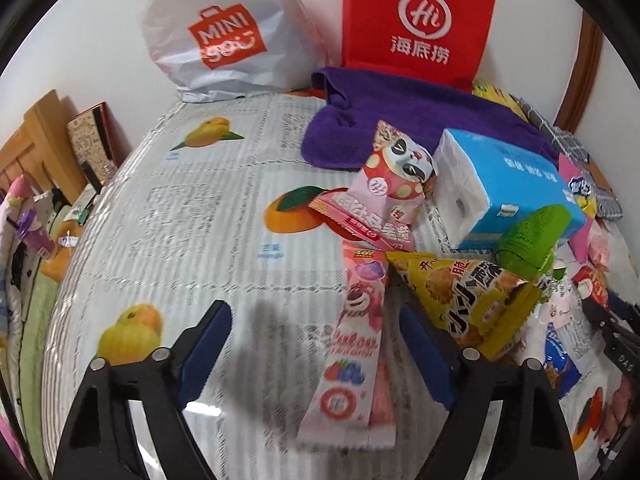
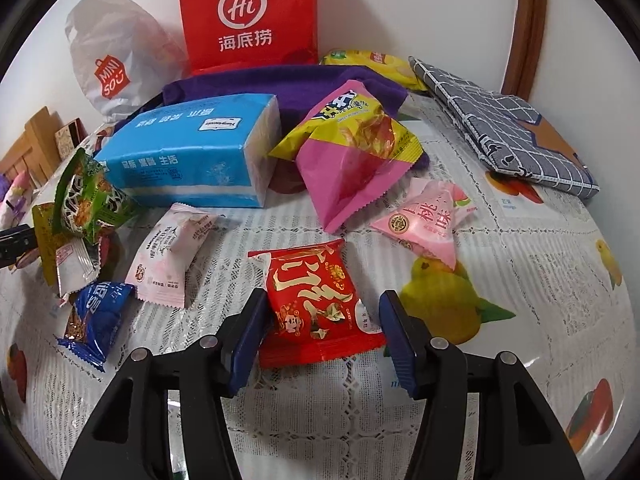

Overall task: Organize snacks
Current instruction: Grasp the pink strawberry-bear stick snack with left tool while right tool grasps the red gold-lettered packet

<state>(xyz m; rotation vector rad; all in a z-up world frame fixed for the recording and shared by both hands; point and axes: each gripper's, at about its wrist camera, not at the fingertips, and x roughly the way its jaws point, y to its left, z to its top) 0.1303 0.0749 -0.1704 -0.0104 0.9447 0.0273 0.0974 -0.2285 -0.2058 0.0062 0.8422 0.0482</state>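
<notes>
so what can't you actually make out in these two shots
- Left wrist view: whether the left tool presses the long pink snack stick; the far pad sits behind the wrapper.
- Right wrist view: whether the right tool grips the red packet; contact unclear.
- Both views: what is inside the red paper bag; it is opaque.

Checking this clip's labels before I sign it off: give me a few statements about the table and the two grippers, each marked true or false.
1. A red snack packet lies between the right gripper's fingers. True.
2. The left gripper grips the blue tissue pack. False: its fingers flank a long pink snack packet; the tissue pack lies farther back.
3. A red paper bag stands against the wall behind a purple towel. True.
4. The white plastic bag lies flat under the snacks. False: it stands by the wall, left of the red bag.
</notes>
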